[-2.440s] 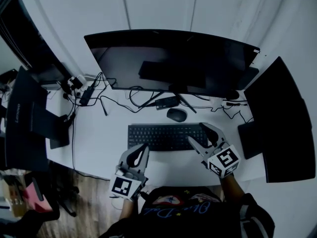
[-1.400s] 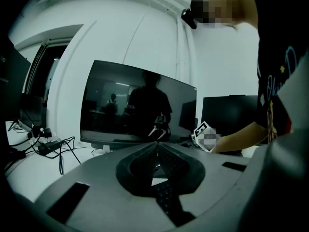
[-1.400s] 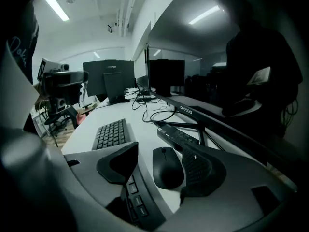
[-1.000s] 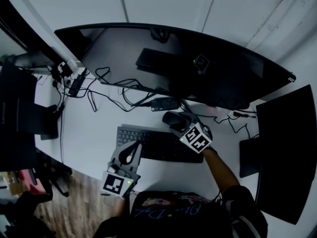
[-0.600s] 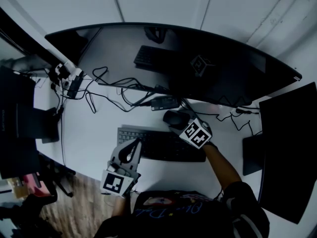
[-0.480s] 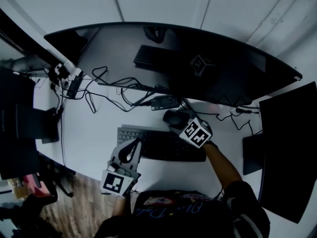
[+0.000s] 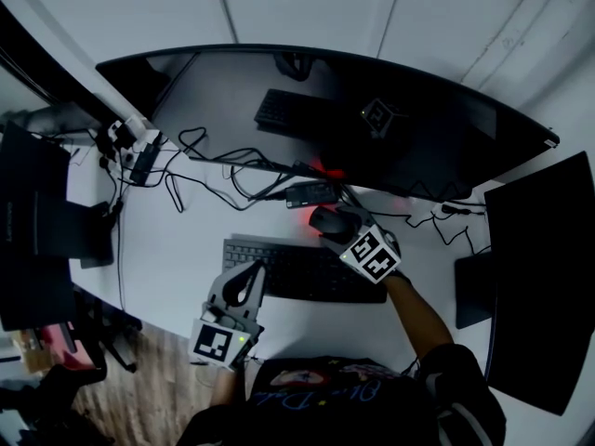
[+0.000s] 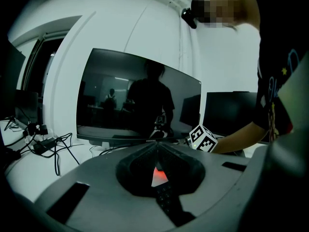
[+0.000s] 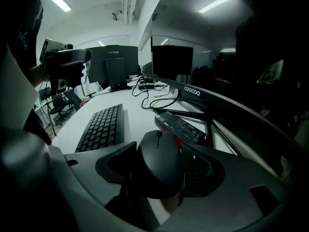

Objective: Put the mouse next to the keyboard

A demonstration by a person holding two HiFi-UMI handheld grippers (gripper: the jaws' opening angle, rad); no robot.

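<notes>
Right gripper view: the right gripper (image 9: 161, 164) is clamped on the mouse (image 9: 157, 175), just beyond the keyboard's (image 9: 101, 127) far edge on the tabletop (image 9: 137, 112). A red glow (image 9: 179, 140) under the mouse is new. The left gripper (image 7: 244, 284) stays closed, empty.

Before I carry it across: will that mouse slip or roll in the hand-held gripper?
The mouse looks smooth and domed, so it may slip between the pads. Its shell seems rigid, likely light. No cord shows, so probably nothing drags.
</notes>
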